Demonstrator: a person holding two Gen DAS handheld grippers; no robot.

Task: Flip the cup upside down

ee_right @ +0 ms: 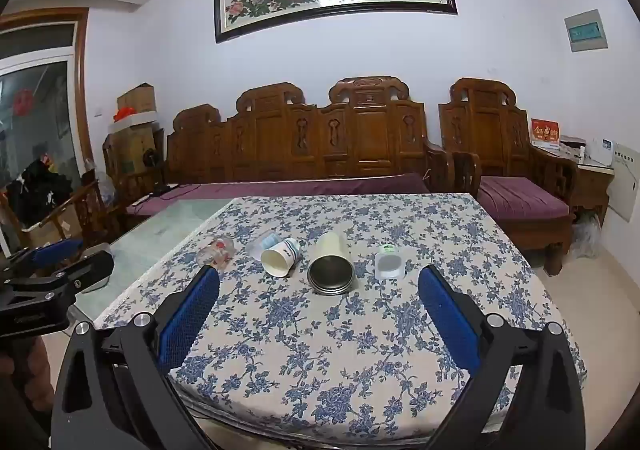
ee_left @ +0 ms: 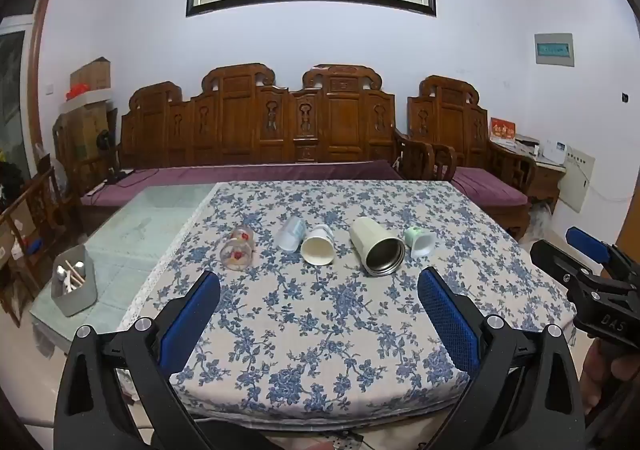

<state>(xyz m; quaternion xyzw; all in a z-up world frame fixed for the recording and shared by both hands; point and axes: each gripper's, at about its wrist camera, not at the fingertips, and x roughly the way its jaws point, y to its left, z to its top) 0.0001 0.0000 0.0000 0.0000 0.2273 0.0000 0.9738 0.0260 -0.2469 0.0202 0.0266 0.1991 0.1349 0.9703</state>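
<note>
Five cups lie on their sides in a row on the cloth-covered worktop (ee_left: 320,330), among them the steel-lined cup (ee_left: 376,250). Left gripper (ee_left: 318,314) and right gripper (ee_right: 320,314) hover short of them, jaws released and empty. Risk: round walls may roll when nudged.

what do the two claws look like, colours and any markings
Both match: black plastic bodies with silver round bolts at the joints, and two fingers each faced with a blue textured pad. The left claw shows this up close, as does the right claw. Seen from the left camera, the right claw's side carries white lettering, seemingly "DAS". No cables or sleeves show.
</note>
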